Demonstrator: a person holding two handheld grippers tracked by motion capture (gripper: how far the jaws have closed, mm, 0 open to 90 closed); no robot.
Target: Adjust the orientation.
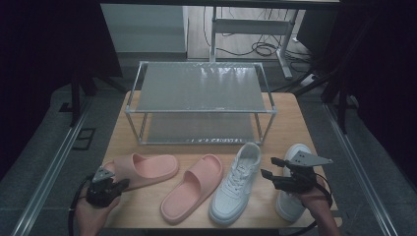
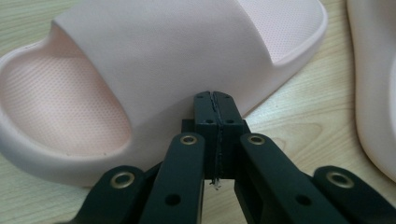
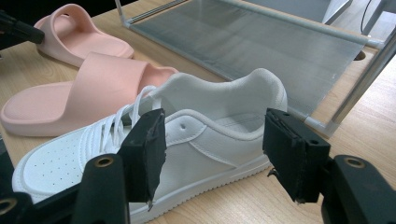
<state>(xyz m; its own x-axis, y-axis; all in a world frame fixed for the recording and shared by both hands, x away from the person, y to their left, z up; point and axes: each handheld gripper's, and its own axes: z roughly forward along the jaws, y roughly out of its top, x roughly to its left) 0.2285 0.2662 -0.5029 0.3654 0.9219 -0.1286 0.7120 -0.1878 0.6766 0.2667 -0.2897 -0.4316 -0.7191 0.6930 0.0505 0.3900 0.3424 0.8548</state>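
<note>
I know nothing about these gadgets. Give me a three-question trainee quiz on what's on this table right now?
1. True or false: the left gripper has its jaws shut, with nothing between them.
2. Which shoe does the right gripper face with open jaws? A) a pink slide B) the left white sneaker C) the shoe rack
3. How many shoes lie on the table?

Key:
1. True; its tip sits at the left pink slide.
2. B.
3. Four: two pink slides, two white sneakers.

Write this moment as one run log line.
left hand-held gripper: shut, at pink slipper | right hand-held gripper: open, facing white sneaker
</note>
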